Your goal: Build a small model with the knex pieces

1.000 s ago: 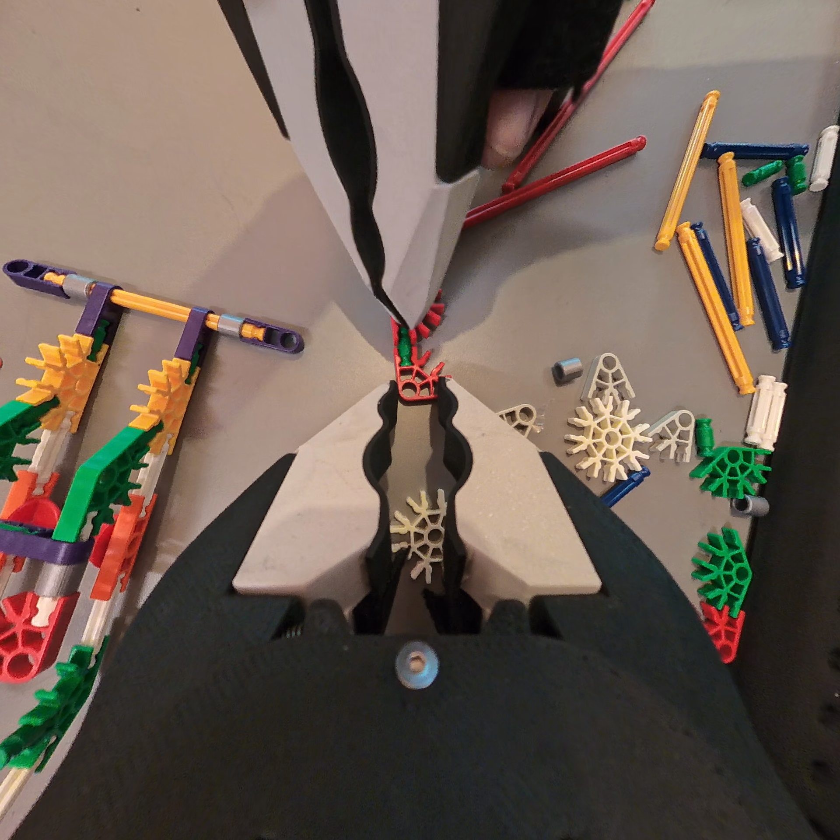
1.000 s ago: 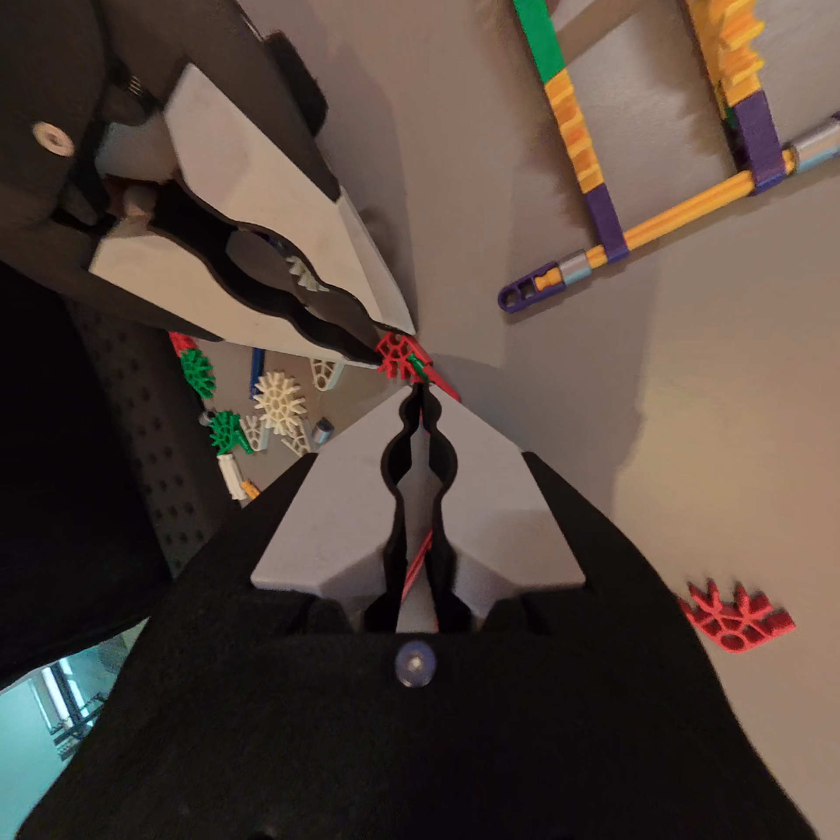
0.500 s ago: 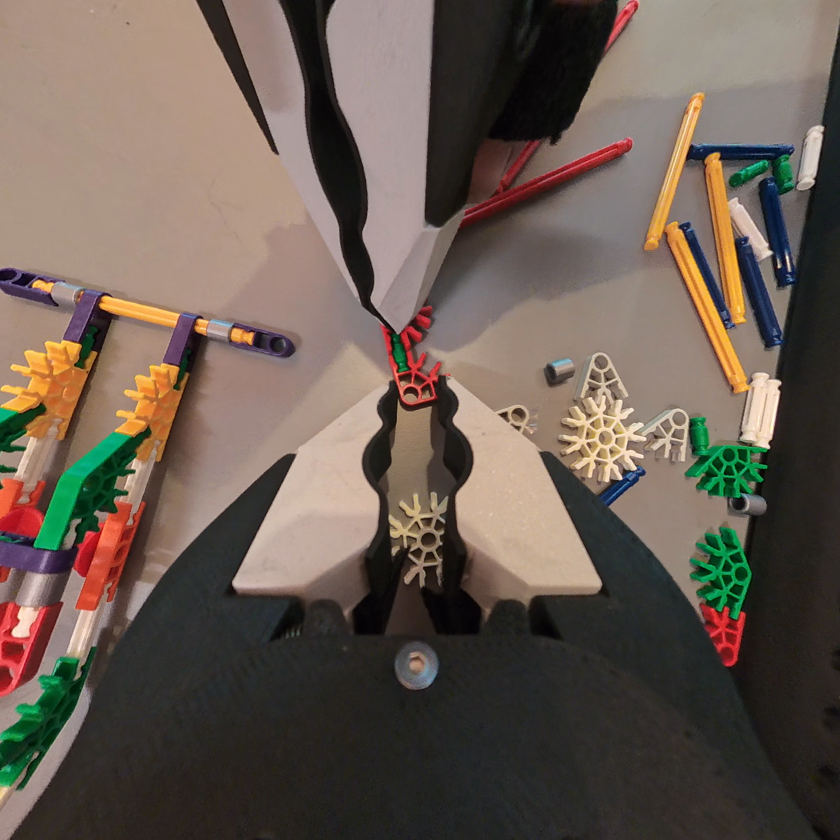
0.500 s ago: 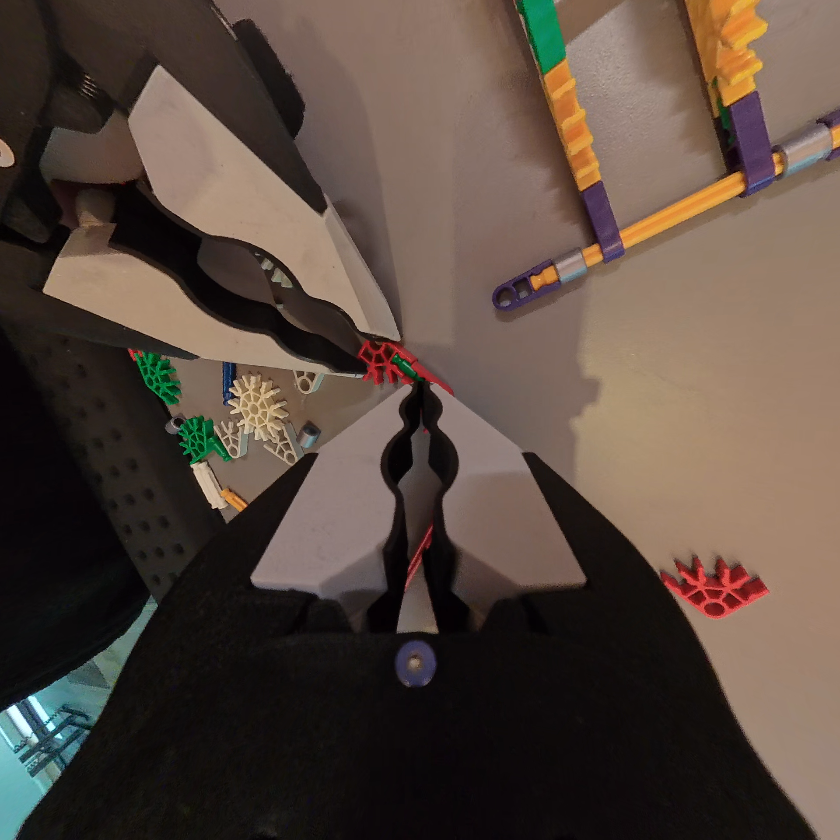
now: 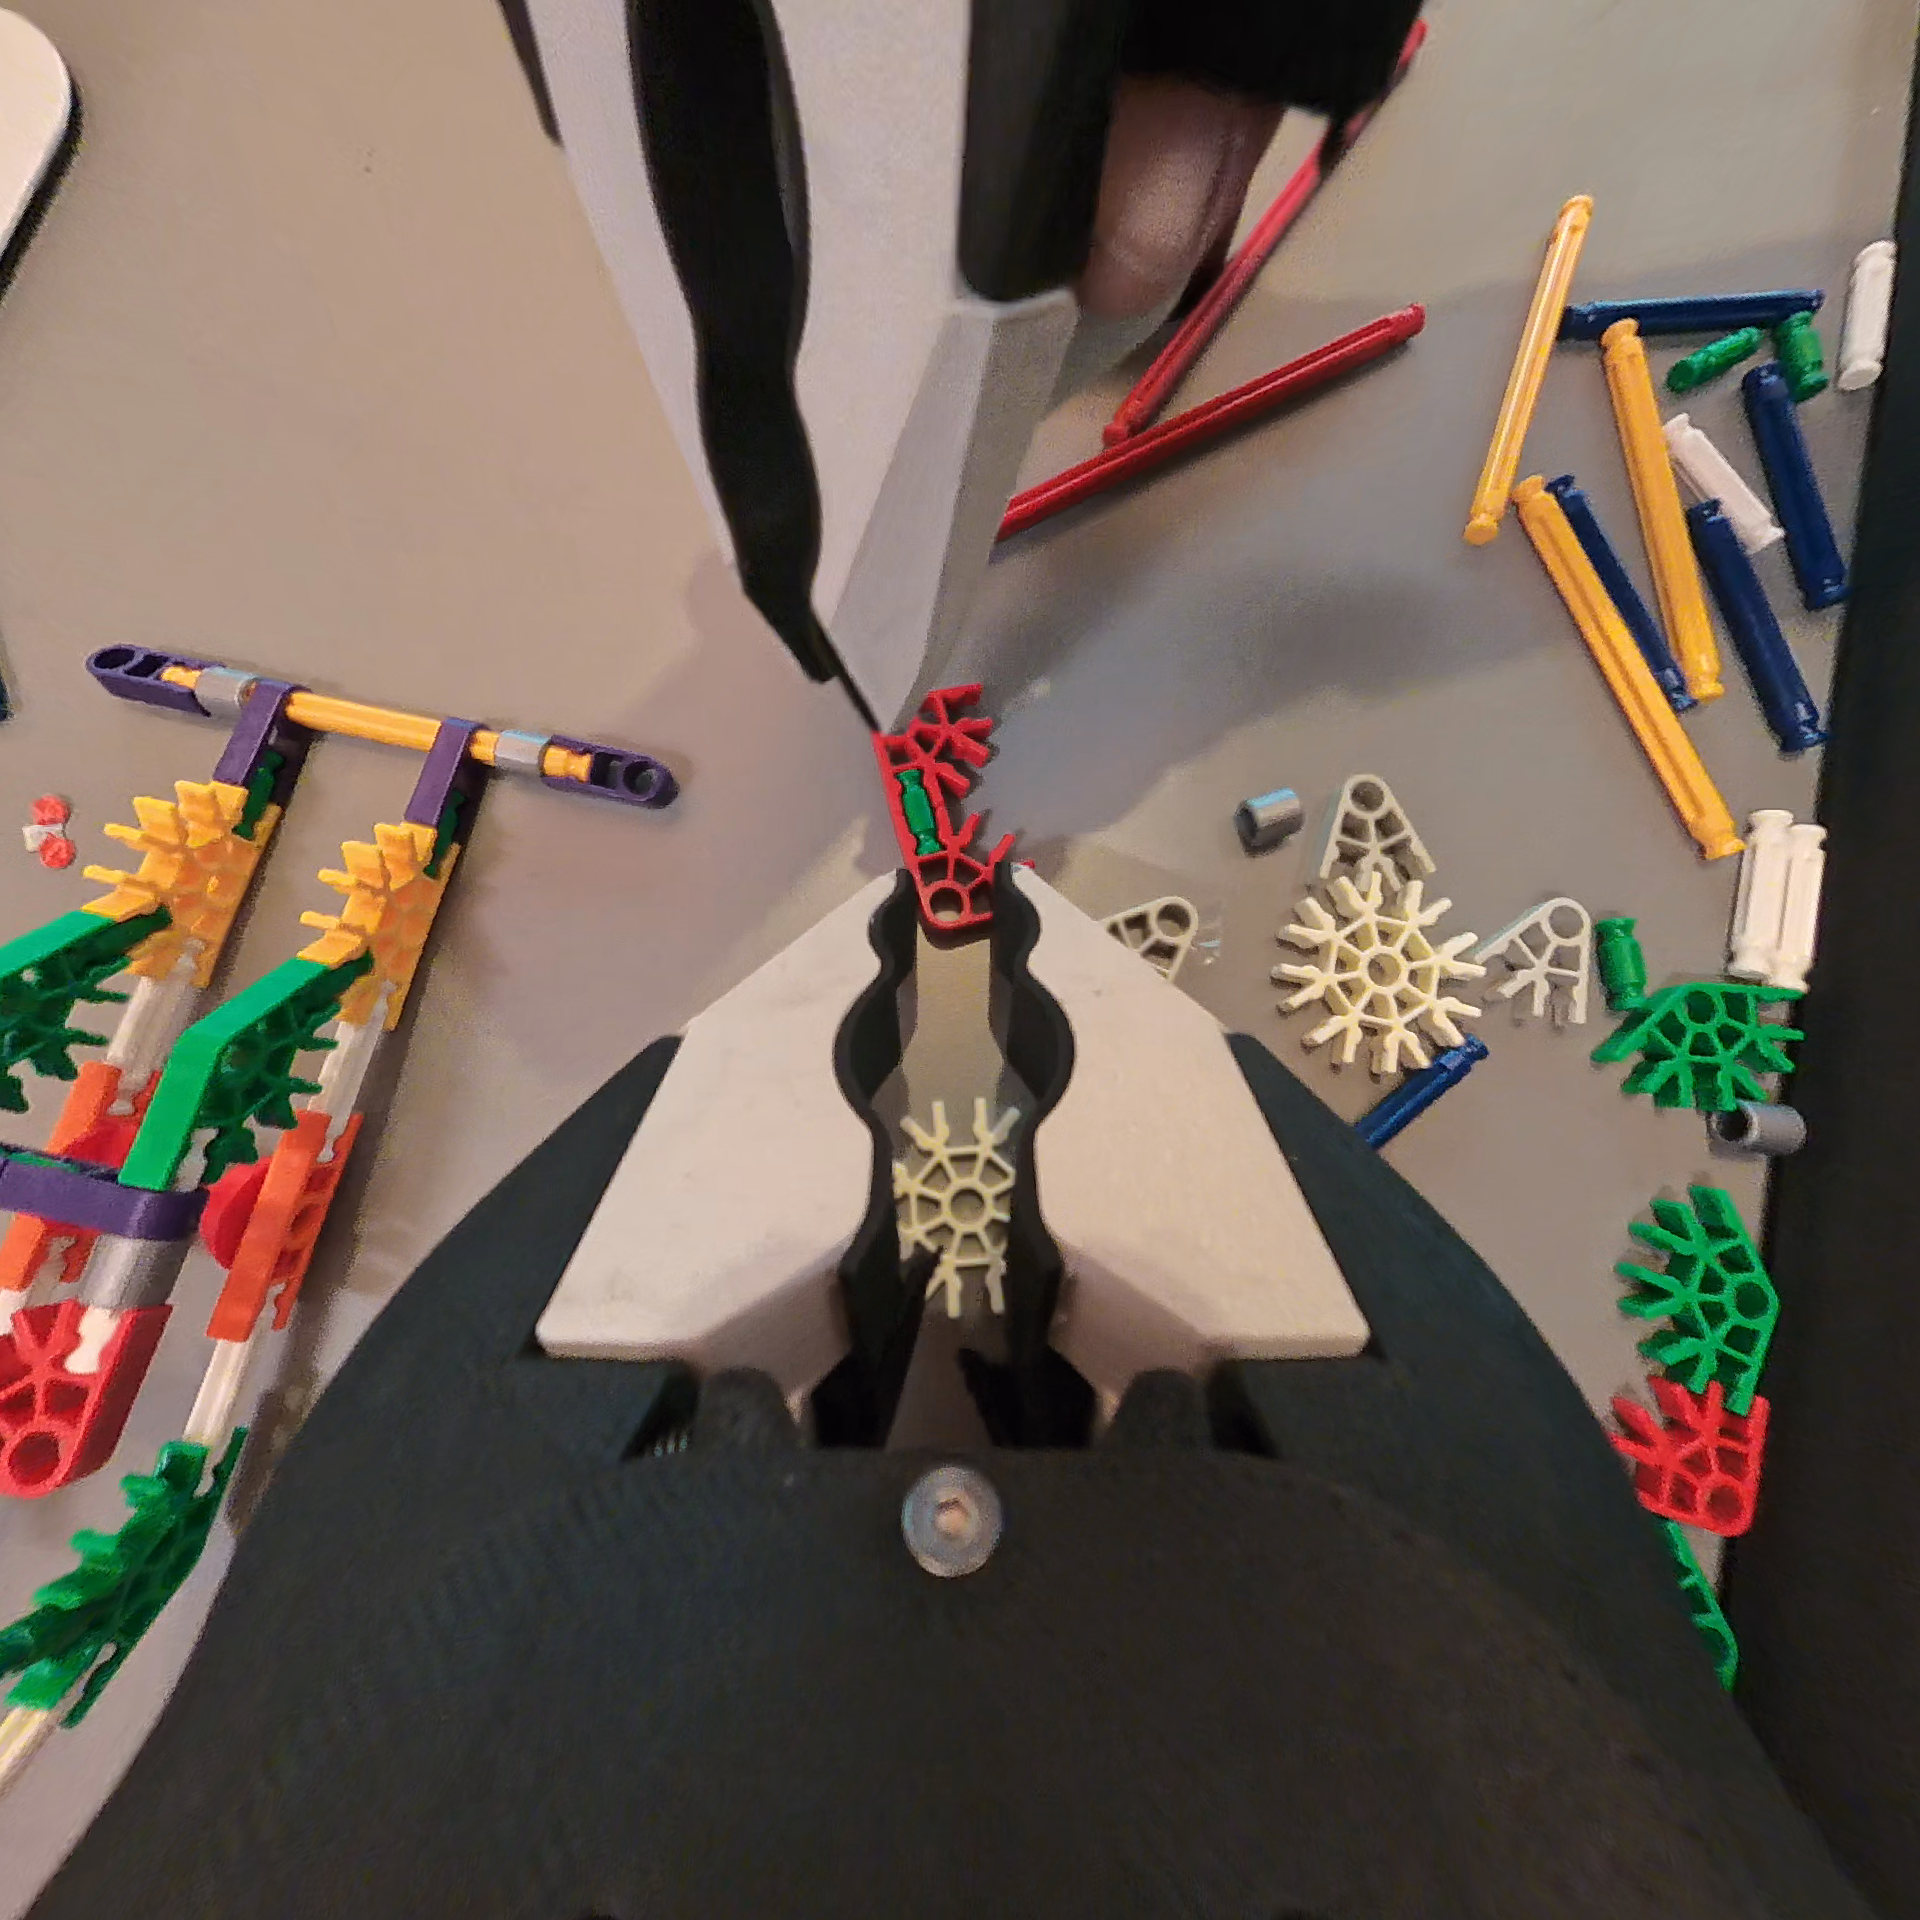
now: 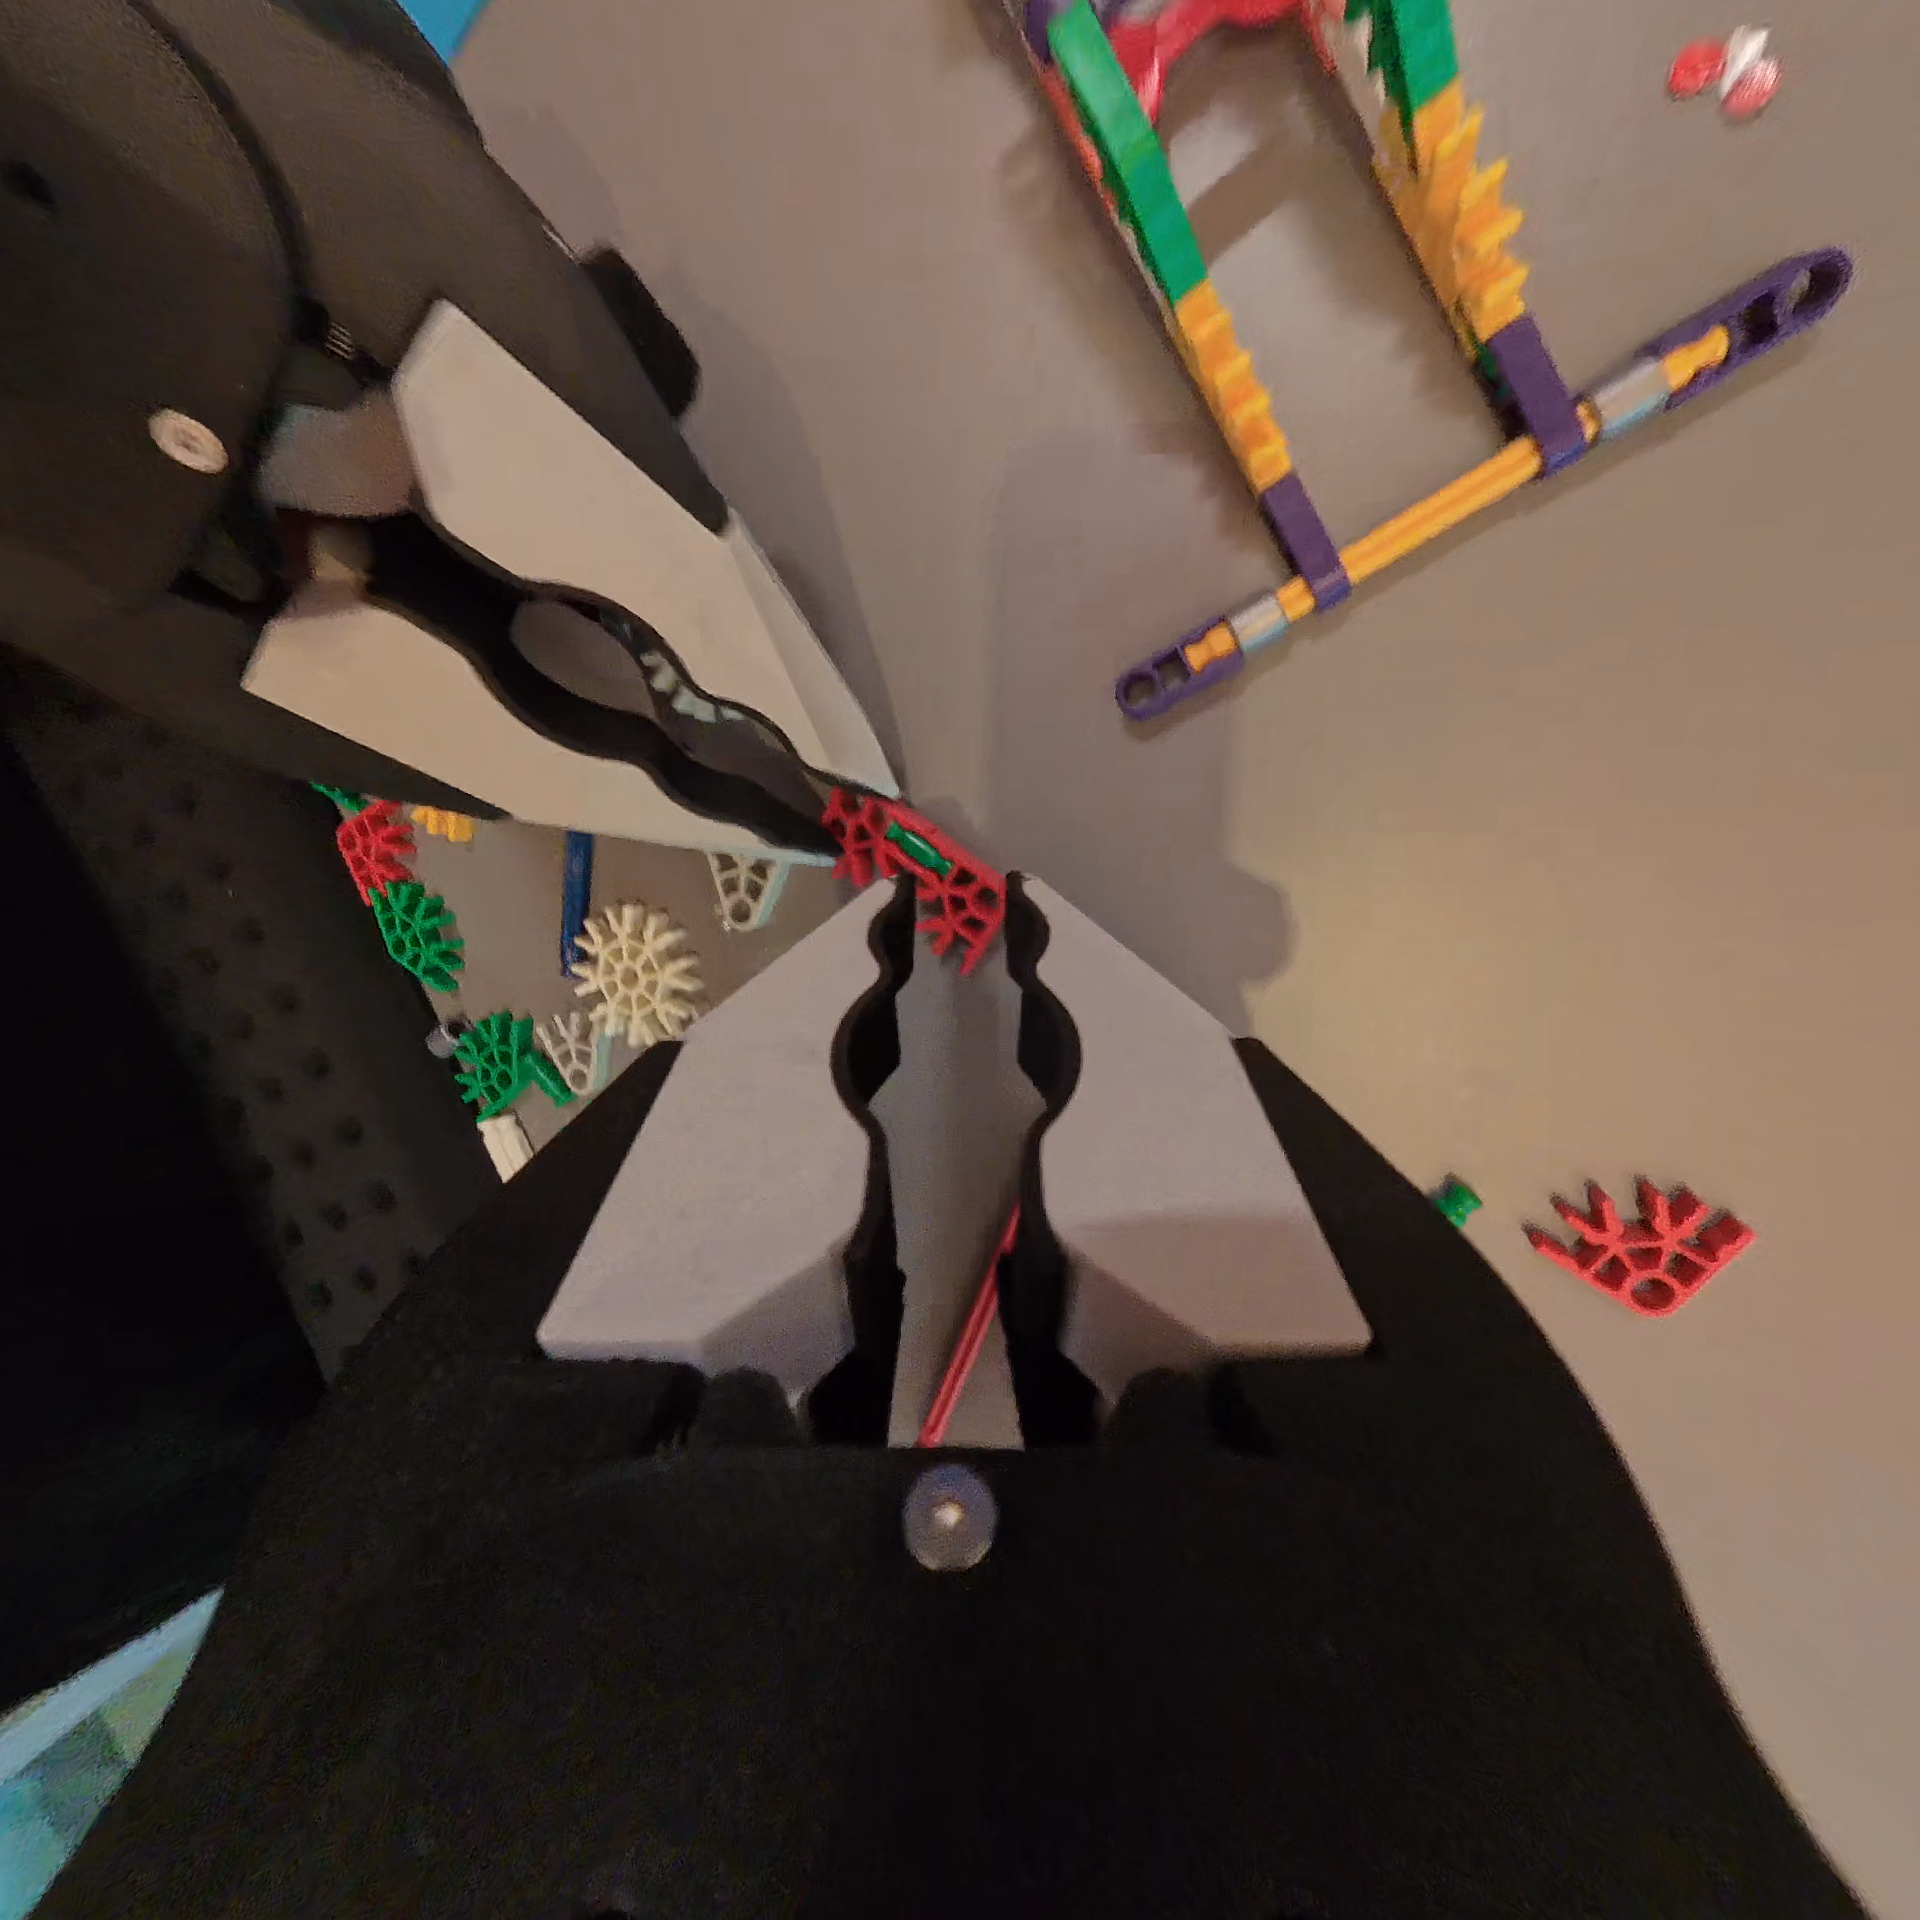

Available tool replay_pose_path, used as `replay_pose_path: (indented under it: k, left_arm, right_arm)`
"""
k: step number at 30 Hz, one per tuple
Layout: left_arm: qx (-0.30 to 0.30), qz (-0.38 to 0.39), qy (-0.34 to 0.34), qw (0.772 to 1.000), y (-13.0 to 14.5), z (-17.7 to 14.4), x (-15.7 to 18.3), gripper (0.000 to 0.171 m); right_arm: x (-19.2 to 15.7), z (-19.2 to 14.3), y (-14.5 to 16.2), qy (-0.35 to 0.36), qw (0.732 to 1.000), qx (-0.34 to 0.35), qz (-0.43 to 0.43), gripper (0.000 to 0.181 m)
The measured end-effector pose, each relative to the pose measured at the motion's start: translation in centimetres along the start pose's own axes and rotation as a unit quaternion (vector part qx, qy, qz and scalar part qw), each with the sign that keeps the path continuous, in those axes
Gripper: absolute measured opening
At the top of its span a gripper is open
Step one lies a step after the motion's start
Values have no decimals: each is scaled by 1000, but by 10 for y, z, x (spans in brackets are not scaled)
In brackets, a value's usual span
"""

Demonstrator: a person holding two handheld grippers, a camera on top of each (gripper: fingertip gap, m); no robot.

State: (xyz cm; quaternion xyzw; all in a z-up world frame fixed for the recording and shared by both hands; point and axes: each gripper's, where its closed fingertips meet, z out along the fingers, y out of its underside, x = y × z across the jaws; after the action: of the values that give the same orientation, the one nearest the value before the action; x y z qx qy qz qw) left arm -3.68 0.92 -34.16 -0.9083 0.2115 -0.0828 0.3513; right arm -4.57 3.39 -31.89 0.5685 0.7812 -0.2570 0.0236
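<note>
Left gripper (image 5: 954, 891): fingers narrowly parted, pinching the red connector pair (image 5: 935, 821) at its near end.
Right gripper (image 6: 956, 914): slightly open around the pair's other red piece, touching it at 12 o'clock.
Table (image 5: 416, 416): loose rods (image 5: 1621, 540) at 2 o'clock.

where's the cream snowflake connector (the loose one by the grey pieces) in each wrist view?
Left wrist view: snowflake connector lies right of centre on the table, between two grey connectors, right of the left gripper.
Right wrist view: it sits left of centre, below the left gripper's fingers, left of the right gripper.
Shared landmark: the red connector pair at both grippers' tips.
</note>
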Motion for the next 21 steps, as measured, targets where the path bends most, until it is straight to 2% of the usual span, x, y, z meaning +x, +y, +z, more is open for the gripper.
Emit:
replay_pose_path:
  k: [7,9,14,15,16,19,21]
  left_arm:
    - [2,85,-48,995,-1,-4,3,11]
    - [4,107,-66,992,-2,-5,3,11]
    - [2,145,-97,985,-1,-8,2,11]
    - [11,147,-110,983,-4,-11,0,4]
    - [15,146,-115,982,-5,-14,-2,5]
    - [29,104,-123,986,-5,-28,-11,19]
    - [49,40,-154,986,-1,-50,-30,23]
  right_arm:
    - [-3,10,11,-106,994,-3,19,26]
    - [-3,16,17,-113,993,-28,10,19]
    - [-12,20,17,-164,986,-32,-10,9]
    - [-14,18,17,-172,984,-31,-18,6]
    - [-19,16,16,-182,983,-28,-27,3]
    - [-24,9,10,-180,982,-15,-52,3]
    - [-24,1,4,-172,983,-7,-66,3]
